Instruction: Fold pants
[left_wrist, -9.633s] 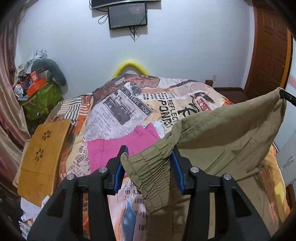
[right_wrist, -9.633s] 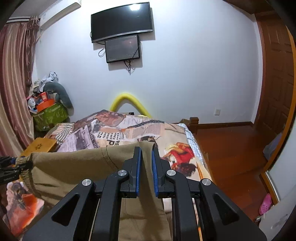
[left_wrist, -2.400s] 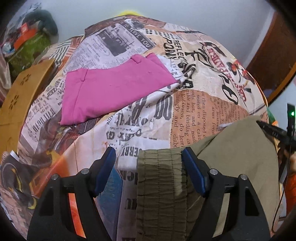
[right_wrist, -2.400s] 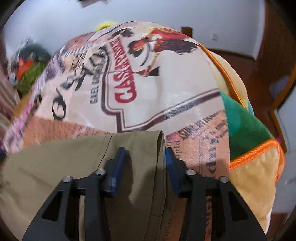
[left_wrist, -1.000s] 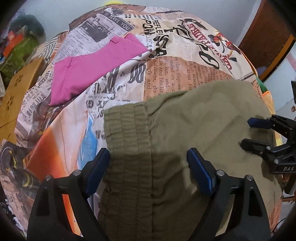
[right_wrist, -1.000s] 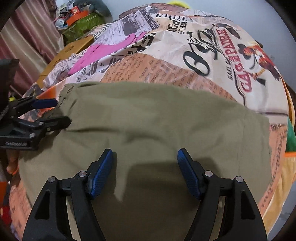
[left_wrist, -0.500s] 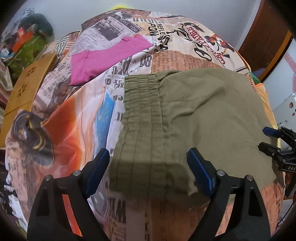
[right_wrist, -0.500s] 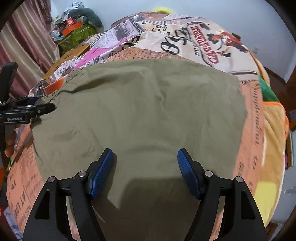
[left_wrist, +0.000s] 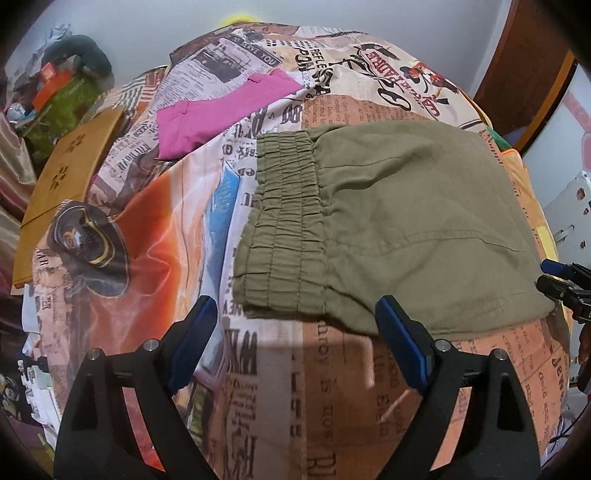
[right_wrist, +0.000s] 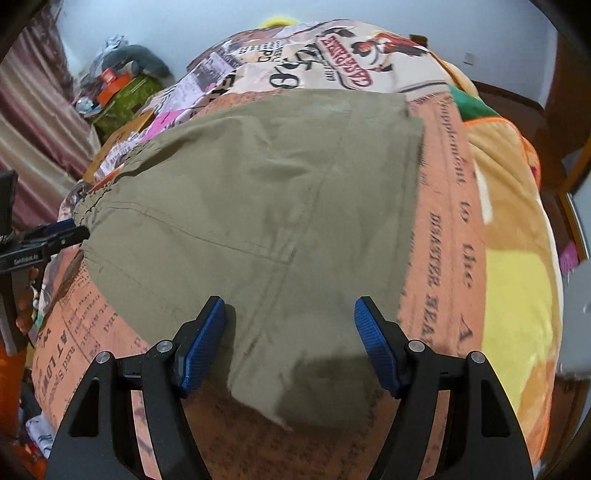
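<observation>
The olive green pants lie flat on the bed, folded over into one wide piece. The stretchy waistband with its many little gathers is on the left side of the pants in the left wrist view. In the right wrist view the cloth fills the middle of the picture, and one corner of it pokes out toward the camera between the two blue pads.

The left gripper hangs just above the near edge of the pants. Its jaws are spread wide and nothing is held between them. Under the gap you see the bedspread and a bit of the pants' edge. The right gripper is also spread open, over the near end of the pants. The cloth lies below it, and the pads do not squeeze it. The tip of the right gripper also peeks in at the right edge of the left wrist view, just beside the pants. The tip of the left gripper shows at the left edge of the right wrist view, near the waistband corner.

The pants rest on a bedspread printed with newspaper words and pictures. Farther up the bed lies a pink piece of clothing, well apart from the pants. A yellow-brown wooden board leans beside the bed on the left
</observation>
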